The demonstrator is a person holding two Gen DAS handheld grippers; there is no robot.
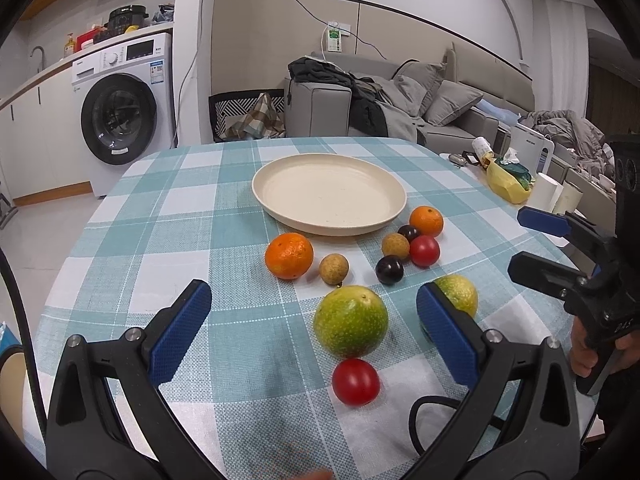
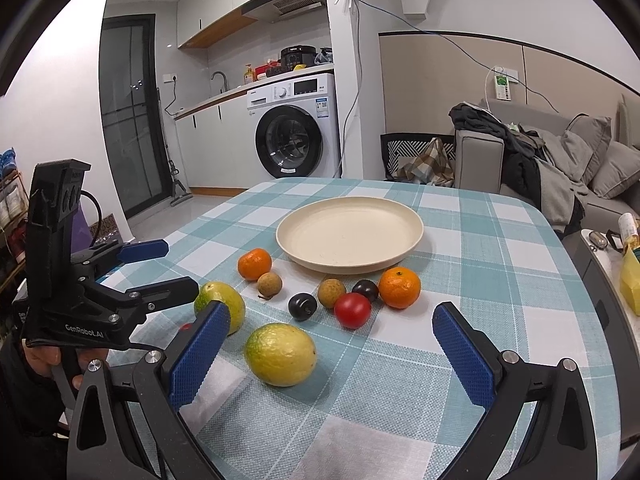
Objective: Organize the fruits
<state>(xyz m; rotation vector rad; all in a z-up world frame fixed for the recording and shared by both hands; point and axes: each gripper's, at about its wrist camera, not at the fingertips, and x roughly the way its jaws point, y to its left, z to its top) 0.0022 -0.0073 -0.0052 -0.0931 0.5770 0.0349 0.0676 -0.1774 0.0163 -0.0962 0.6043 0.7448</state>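
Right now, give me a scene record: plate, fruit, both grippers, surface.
plate: cream plate, empty, far side of the fruit
oranges: two, on the cloth near the plate rim
green fruit: two, nearest the grippers
tomatoes: two
dark fruit: two
brown fruit: two
left gripper: open, empty
right gripper: open, empty
surface: checked cloth
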